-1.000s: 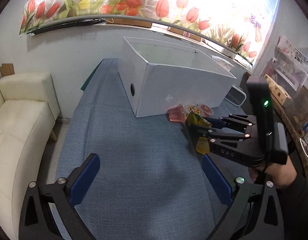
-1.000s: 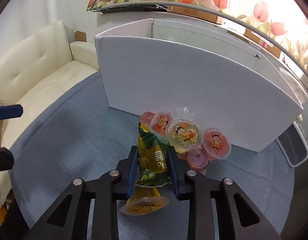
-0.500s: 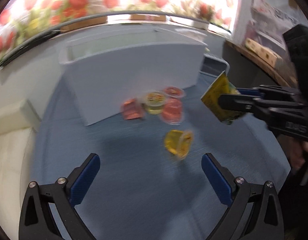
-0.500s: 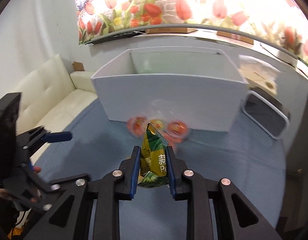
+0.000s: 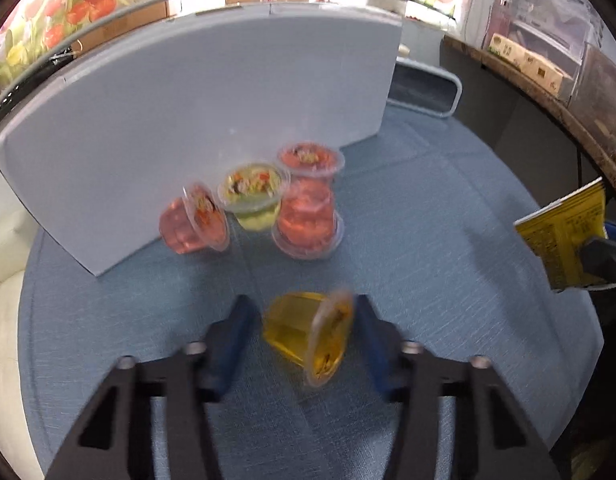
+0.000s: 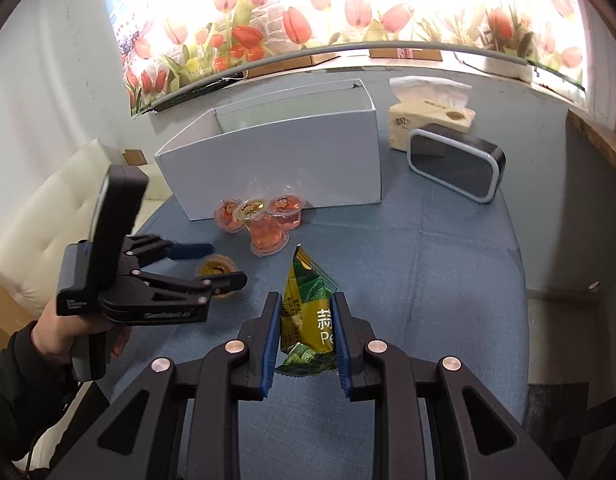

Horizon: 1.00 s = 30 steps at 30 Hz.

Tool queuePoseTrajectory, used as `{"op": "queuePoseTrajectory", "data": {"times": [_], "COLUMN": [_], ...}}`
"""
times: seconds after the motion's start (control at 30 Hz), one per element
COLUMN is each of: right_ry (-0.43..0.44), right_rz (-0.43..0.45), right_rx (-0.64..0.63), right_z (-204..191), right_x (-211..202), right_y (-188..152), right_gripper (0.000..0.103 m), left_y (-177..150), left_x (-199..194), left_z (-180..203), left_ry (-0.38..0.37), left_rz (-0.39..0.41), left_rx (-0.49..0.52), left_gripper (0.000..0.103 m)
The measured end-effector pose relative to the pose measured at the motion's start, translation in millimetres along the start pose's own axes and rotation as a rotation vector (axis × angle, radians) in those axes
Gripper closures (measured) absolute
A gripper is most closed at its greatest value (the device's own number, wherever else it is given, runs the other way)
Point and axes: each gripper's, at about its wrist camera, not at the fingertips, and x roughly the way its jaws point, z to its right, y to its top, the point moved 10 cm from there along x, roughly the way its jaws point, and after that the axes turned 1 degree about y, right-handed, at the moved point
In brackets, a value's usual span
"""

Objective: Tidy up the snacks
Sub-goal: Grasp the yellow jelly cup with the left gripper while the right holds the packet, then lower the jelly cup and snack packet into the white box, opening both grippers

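Note:
A yellow jelly cup (image 5: 308, 332) lies on its side on the blue cloth. My left gripper (image 5: 304, 316) straddles it with jaws closing, one pad at its base and the other at its lid. From the right wrist the same gripper (image 6: 228, 263) shows at the left around that cup (image 6: 216, 268). My right gripper (image 6: 306, 304) is shut on a green and yellow snack packet (image 6: 308, 320), held above the cloth; the packet (image 5: 560, 240) also shows at the right edge. Several red jelly cups (image 5: 308, 220) and a green one (image 5: 254, 192) sit against the white box (image 5: 188, 120).
The open white box (image 6: 288, 160) stands at the back of the round table (image 6: 428, 280). Right of it are a black device with a white rim (image 6: 456, 164) and a tissue pack (image 6: 428, 116). A cream sofa (image 6: 48, 208) is at the left, cluttered shelves (image 5: 548, 68) at the right.
My left gripper swung down over the yellow cup and its wide jaws narrowed around it. My right gripper lifted the packet off the pile and drew back, away from the cups.

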Motion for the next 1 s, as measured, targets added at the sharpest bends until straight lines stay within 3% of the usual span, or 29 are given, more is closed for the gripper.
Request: {"op": "queuePoseTrajectory", "data": {"times": [0.17,0.23,0.67,0.83,1.0], "right_ry": [0.009,0.015,0.059,0.071,0.072], "right_rz": [0.003,0.005,0.025,0.059,0.121], "right_rx": [0.005,0.002,-0.052,-0.095,-0.136], "right_z": [0,-3,-39,-52,-64], "right_x": [1,2,9,9,17], "right_y": [-3,-2,18,51,119], "right_gripper": [0.077,0.077,0.077,0.077,0.077], "left_y": [-3,-4,0,33,92], "left_x": [-7,-14,-79,-119,-145], "left_z": [0,-2,-10,-18,-47], "left_ry": [-0.042,-0.045,-0.099,-0.11,-0.105], "left_rz": [0.007,0.015,0.118,0.205,0.282], "left_rx": [-0.013,-0.016,-0.017,-0.024,-0.056], "left_gripper": [0.06,0.069,0.069,0.069,0.069]}}
